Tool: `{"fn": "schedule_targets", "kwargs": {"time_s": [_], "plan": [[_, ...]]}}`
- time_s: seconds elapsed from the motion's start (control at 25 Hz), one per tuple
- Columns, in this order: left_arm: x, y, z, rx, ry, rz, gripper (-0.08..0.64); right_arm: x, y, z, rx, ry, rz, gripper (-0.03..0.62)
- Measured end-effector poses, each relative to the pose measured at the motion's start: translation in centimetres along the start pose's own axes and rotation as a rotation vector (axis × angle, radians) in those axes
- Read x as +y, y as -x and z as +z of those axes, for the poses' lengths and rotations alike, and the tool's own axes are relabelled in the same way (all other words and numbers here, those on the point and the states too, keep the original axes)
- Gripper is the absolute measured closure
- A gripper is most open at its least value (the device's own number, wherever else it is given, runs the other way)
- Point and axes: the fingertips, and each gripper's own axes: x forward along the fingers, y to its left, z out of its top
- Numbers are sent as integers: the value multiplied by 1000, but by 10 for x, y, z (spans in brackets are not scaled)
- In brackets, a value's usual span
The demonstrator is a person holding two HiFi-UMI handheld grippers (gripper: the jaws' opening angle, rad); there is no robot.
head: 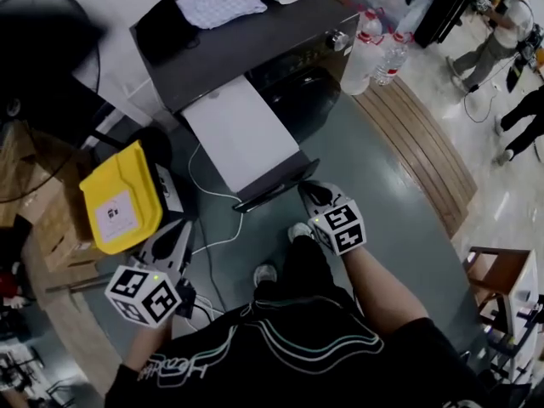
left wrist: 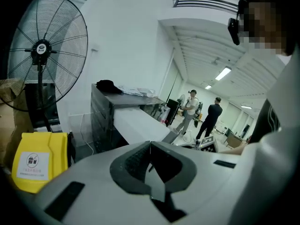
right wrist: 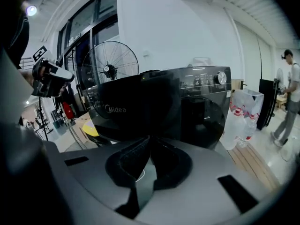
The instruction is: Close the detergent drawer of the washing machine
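The dark grey washing machine (head: 255,41) stands ahead of me with its long white detergent drawer (head: 242,134) pulled far out toward me. The drawer's black front panel (head: 276,185) carries a Midea logo in the right gripper view (right wrist: 136,109). My right gripper (head: 313,195) is shut and empty, right at the panel's right end; the panel fills the space just past its jaws (right wrist: 149,142). My left gripper (head: 174,240) hangs lower left, away from the drawer, shut with nothing in it (left wrist: 150,146). From there the drawer (left wrist: 136,123) shows side-on.
A yellow container (head: 123,198) sits on the floor left of the drawer, with a white cable (head: 217,219) trailing under it. Water bottles (head: 374,53) and a wooden platform (head: 421,143) lie right of the machine. A standing fan (left wrist: 44,50) is at left. People (head: 501,32) stand far right.
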Motion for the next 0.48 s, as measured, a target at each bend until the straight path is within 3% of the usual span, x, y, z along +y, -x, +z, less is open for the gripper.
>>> {"fn": "schedule_targets", "kwargs": {"time_s": [0.2,0.48], "plan": [[16,-1,-15,12,52,23,537,0,-16,-8,-16,-6,-27,565],[23,4,-32,51,47,22,537,2,-15,-10,-73,-22,-63,565]]}}
